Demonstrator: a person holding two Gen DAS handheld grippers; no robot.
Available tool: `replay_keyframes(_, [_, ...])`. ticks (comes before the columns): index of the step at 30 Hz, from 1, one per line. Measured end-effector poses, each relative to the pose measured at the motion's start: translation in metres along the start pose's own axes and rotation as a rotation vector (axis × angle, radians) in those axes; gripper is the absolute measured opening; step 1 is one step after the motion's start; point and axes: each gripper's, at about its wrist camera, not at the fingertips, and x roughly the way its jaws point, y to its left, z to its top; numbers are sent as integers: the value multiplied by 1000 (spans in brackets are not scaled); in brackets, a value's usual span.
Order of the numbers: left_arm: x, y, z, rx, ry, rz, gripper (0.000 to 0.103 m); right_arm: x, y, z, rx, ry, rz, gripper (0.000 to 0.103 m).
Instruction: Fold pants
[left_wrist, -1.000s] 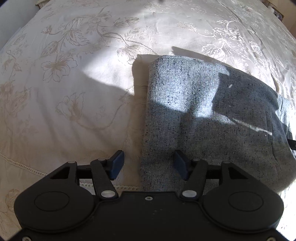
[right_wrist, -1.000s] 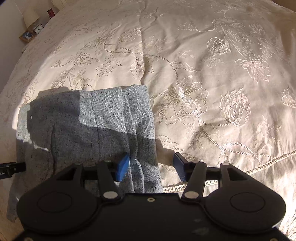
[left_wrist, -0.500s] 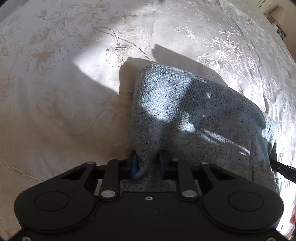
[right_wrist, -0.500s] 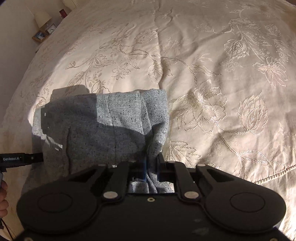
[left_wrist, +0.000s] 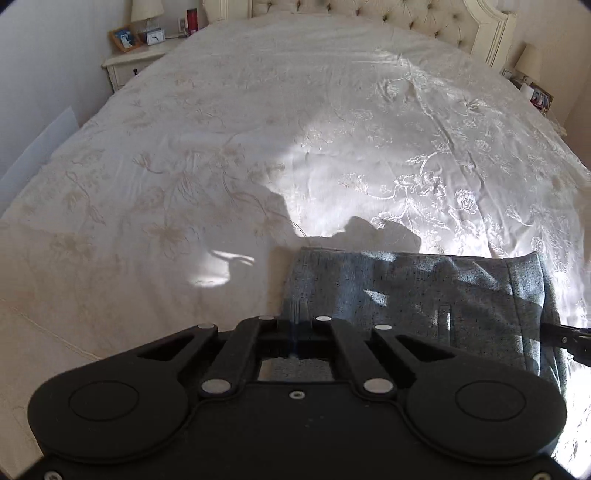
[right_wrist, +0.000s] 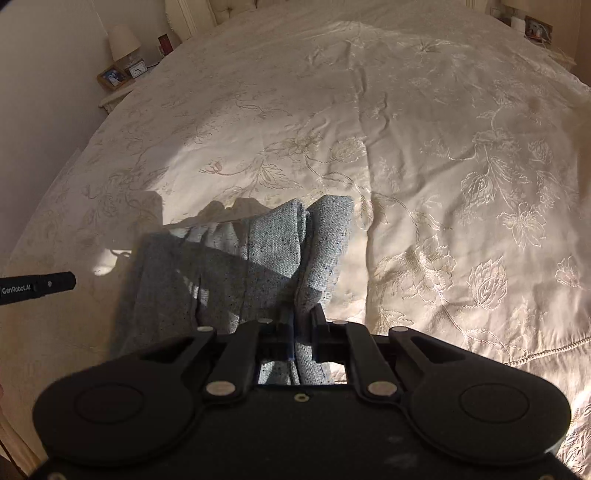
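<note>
Now that both grippers, left (left_wrist: 295, 325) and right (right_wrist: 303, 325), have clamped and lifted the pants' (right_wrist: 266, 258) near edge, a fold away across the bed (right_wrist: 406, 129) looks underway.

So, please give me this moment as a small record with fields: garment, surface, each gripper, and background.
garment: grey flecked pants, folded, near edge pinched at two places
surface: cream bedspread with floral embroidery
left gripper: shut on the pants
right gripper: shut on the pants, fabric bunched above it
background: nightstand with lamp, photo frame, clock
</note>
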Motion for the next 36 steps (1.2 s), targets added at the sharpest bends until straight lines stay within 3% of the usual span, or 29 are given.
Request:
replay_keyframes(3, [1, 22, -4, -19, 30, -17, 0, -4, 21, -2, -44, -17, -46, 10])
replay_keyframes(7, [17, 46, -15, -67, 150, -129, 6, -3, 20, -8, 8, -23, -90, 10])
replay_keyframes(11, [42, 45, -28, -58, 207, -112, 22, -3, 15, -15, 18, -13, -100, 10])
replay_keyframes(14, [57, 36, -36, 2, 231, -94, 23, 0, 12, -19, 16, -5, -111, 10])
replay_keyframes(19, [76, 15, -42, 93, 233, -103, 24, 8, 5, -18, 34, 13, -111, 10])
replay_keyframes(27, [116, -5, -41, 153, 284, -66, 37, 37, -16, -13, 40, 74, -103, 10])
replay_keyframes(31, [118, -2, -39, 132, 238, -55, 53, 51, -25, -12, 48, 101, -98, 11])
replay_keyframes(36, [126, 13, -33, 7, 247, -119, 53, 66, -33, -11, 52, 130, -92, 11])
